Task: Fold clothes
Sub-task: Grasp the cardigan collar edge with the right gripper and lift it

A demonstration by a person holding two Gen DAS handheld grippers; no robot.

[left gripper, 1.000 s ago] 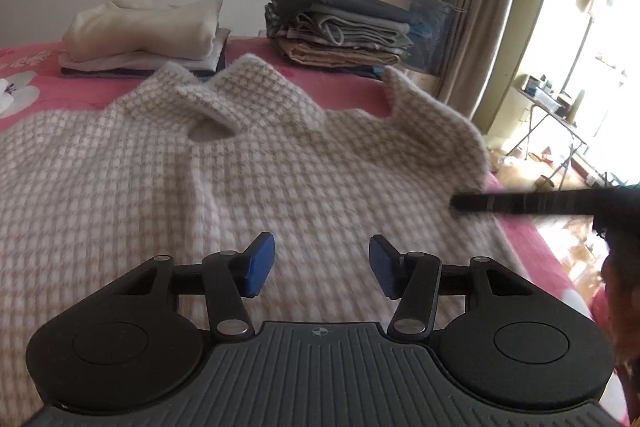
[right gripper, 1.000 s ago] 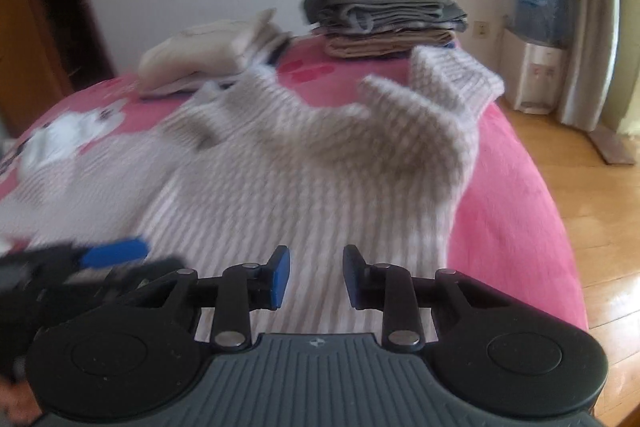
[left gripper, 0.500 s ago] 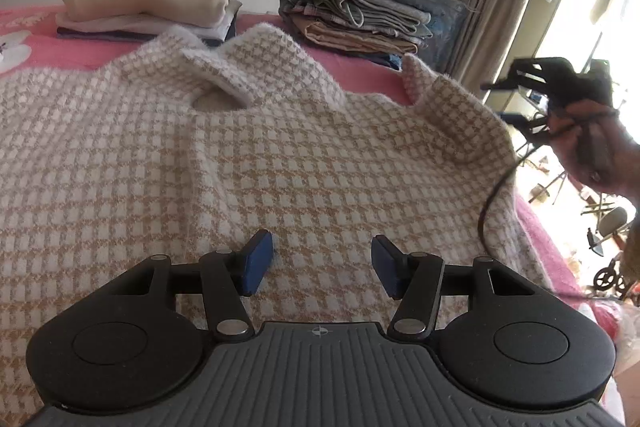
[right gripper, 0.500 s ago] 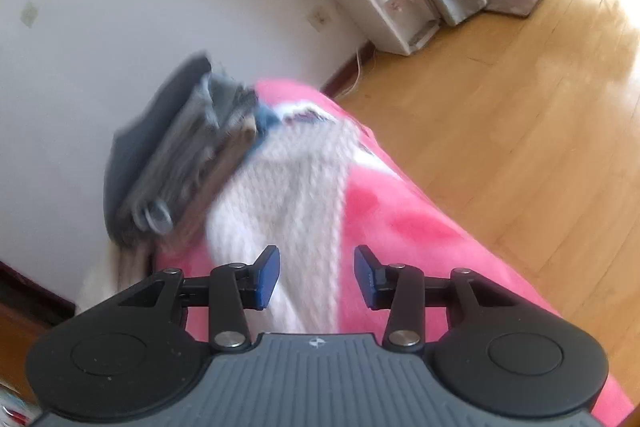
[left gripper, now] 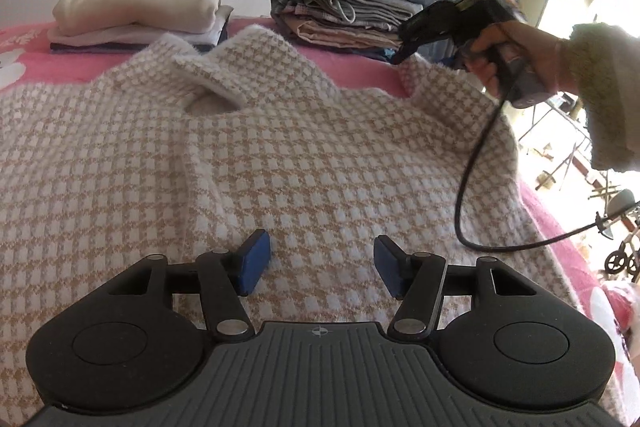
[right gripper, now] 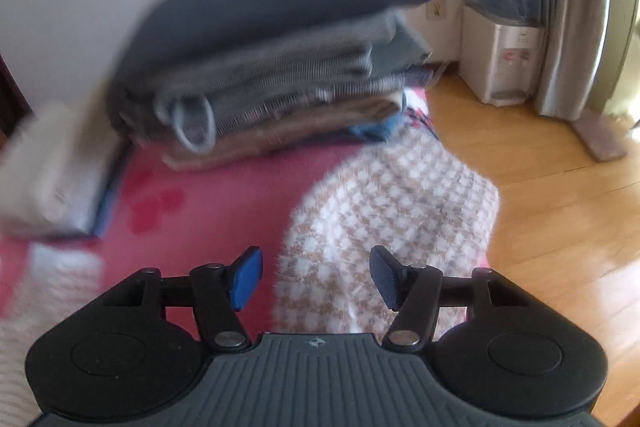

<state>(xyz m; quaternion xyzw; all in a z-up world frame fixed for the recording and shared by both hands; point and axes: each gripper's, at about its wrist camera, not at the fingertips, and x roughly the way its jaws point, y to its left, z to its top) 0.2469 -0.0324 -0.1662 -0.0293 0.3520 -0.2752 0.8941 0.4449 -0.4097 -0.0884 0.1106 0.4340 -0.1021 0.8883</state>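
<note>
A beige-and-white checked knit sweater (left gripper: 320, 155) lies spread flat on the pink bed cover (left gripper: 352, 67), neck opening (left gripper: 212, 103) toward the far side. My left gripper (left gripper: 322, 263) hovers open just over the sweater's lower body, nothing between its blue pads. A hand (left gripper: 500, 63) holds my right gripper (left gripper: 404, 45) at the far right, over the sweater's right sleeve. In the right wrist view the right gripper (right gripper: 316, 275) is above the sleeve cuff (right gripper: 392, 195); its jaws are opening, the sleeve lies below them, and the pads do not press on it.
A stack of folded grey and dark clothes (left gripper: 340, 11) and a cream folded pile (left gripper: 136, 11) sit at the bed's far edge by the wall. A black cable (left gripper: 468, 187) hangs over the sweater. Right of the bed are wooden floor (right gripper: 560, 211) and a water dispenser (right gripper: 504, 63).
The right gripper swung from beside the left one out to the far right sleeve, and its jaws widened. The left gripper stayed over the sweater's body.
</note>
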